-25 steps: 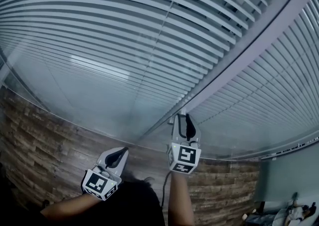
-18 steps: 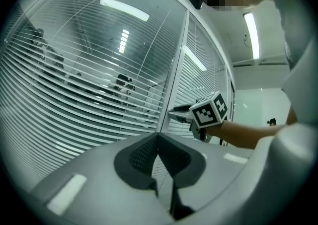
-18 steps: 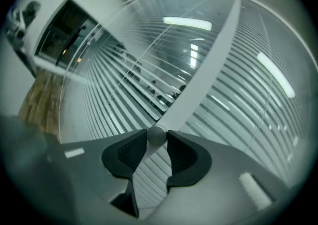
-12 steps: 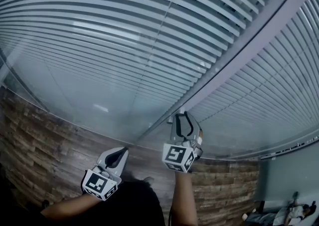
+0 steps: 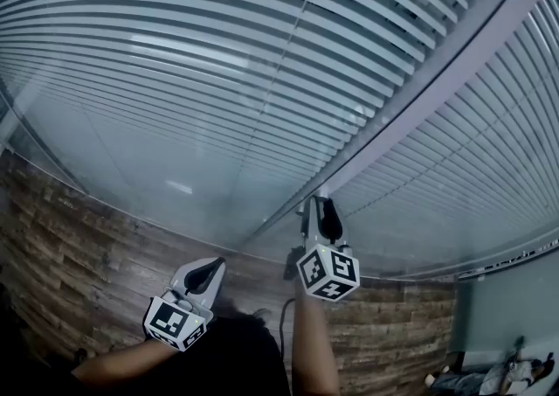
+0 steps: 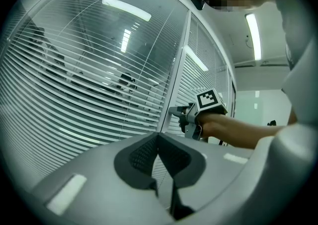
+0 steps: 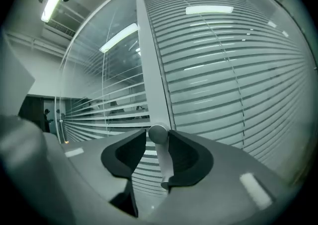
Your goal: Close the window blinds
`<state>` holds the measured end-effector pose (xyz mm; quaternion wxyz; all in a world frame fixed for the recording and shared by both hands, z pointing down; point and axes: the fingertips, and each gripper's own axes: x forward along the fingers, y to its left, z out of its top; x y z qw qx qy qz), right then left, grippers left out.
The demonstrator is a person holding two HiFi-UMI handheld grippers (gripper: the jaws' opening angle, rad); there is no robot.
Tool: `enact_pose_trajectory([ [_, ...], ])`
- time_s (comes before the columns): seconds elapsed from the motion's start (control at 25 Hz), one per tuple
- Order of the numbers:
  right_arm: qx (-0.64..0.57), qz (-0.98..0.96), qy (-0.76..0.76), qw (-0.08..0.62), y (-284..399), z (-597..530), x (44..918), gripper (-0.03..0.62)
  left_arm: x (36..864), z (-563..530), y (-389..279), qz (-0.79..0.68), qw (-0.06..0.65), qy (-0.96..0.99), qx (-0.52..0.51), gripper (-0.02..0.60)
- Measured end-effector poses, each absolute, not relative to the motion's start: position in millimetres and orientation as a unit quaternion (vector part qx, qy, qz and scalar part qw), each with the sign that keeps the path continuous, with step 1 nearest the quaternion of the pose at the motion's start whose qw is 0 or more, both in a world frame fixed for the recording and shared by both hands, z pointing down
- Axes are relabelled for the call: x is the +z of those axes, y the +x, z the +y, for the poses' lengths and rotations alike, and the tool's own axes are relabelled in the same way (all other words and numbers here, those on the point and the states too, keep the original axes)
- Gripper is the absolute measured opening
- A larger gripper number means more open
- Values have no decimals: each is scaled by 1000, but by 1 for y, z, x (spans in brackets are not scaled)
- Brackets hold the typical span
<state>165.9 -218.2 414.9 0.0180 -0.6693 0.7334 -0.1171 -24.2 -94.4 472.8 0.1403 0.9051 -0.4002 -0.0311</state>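
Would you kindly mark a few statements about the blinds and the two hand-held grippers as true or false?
1. The right hand-held gripper has the round grey metal knob between its jaws. True; those jaws have just been opening.
2. The left hand-held gripper also reaches the knob. False: it hangs lower left, away from it, jaws together and empty.
3. The white slatted blinds lie behind glass. True.
4. The knob sits on a blind slat. False: it sits on the grey frame post between two panes.
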Motion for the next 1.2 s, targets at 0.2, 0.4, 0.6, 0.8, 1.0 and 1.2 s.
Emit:
enact_pose_trajectory([
  [0.2,-94,739,-667,-20,169,-218,416,129,475,-94,-28,-405,144,902,-33,-2],
  [0.4,-49,739,-663,-110,165,-218,416,127,477,-90,-30,-402,146,903,-33,-2],
  [0.6,21,730,-651,-207,163,-217,415,127,477,-87,-30,-399,147,904,-32,-2],
  [0.8,146,681,-624,-353,158,-218,417,127,477,-86,-29,-392,153,906,-32,-2],
  [1.0,211,640,-606,-423,155,-219,419,127,477,-85,-28,-388,154,908,-34,-2],
  [1.2,116,694,-644,-301,157,-216,417,135,475,-86,-32,-395,148,906,-38,-2],
])
